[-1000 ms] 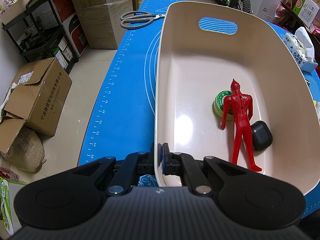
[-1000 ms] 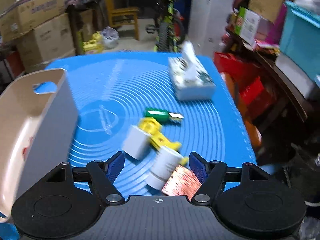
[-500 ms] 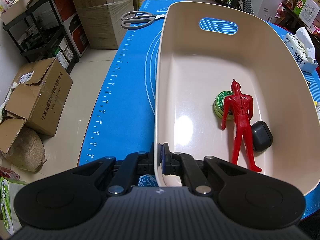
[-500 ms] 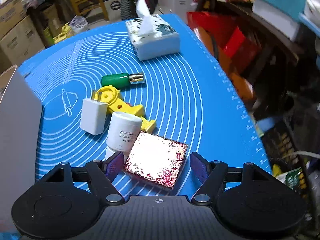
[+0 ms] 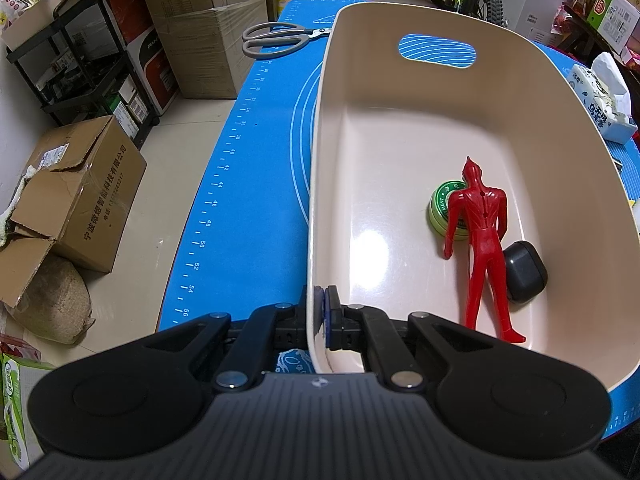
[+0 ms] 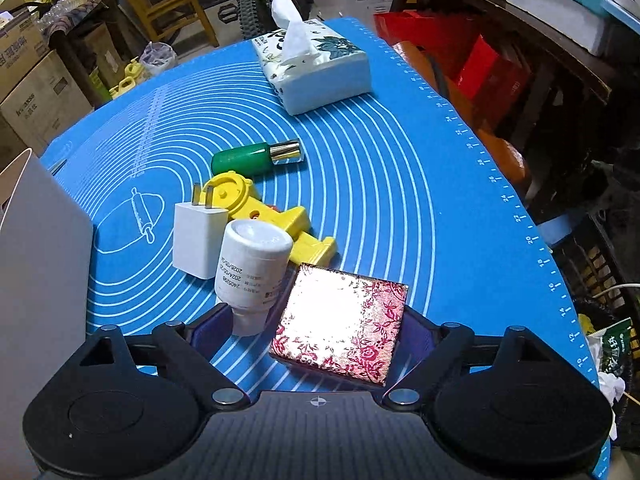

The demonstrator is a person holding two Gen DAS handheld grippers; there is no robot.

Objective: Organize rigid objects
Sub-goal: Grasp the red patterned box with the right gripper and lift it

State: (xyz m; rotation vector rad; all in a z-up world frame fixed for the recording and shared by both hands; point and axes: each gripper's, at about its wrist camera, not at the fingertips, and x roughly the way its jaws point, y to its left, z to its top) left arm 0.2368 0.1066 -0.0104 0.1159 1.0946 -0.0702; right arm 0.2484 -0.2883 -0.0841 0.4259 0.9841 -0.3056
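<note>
The left gripper [image 5: 322,312] is closed on the near rim of the bin [image 5: 320,160], one pad outside the wall and one inside, so it steadies the bin. Inside the bin, towards 4 o'clock, lie a red figure [image 5: 480,232], a green tin [image 5: 442,208] partly under it, and a black case [image 5: 522,276] touching its leg.

The right gripper [image 6: 316,334] has just been opening its jaws, and now they stand wide with nothing pressed between the pads. Between them are two things: a floral box [image 6: 340,320], which is the nearest, and, at 9 o'clock from it, the lower end of a white bottle [image 6: 252,268]. A white charger [image 6: 198,240] lies beside the bottle, a yellow toy [image 6: 272,216] is behind it at 12 o'clock, and a green bottle [image 6: 252,156] is farther away. All these wait on the blue mat [image 6: 380,180], outside the bin.

I think the main risk is here: if the jaws close now, the left pad may meet the white bottle before the box. Then the bottle can roll away or push the charger, and the box may be squeezed crooked. The box also sits turned against the jaw line, so the pads may catch its corners and it may twist and slip when it is lifted. Its shiny cover looks smooth, which makes slipping more likely. If the left grip loosens, the bin could slide on the mat when something is dropped in.
</note>
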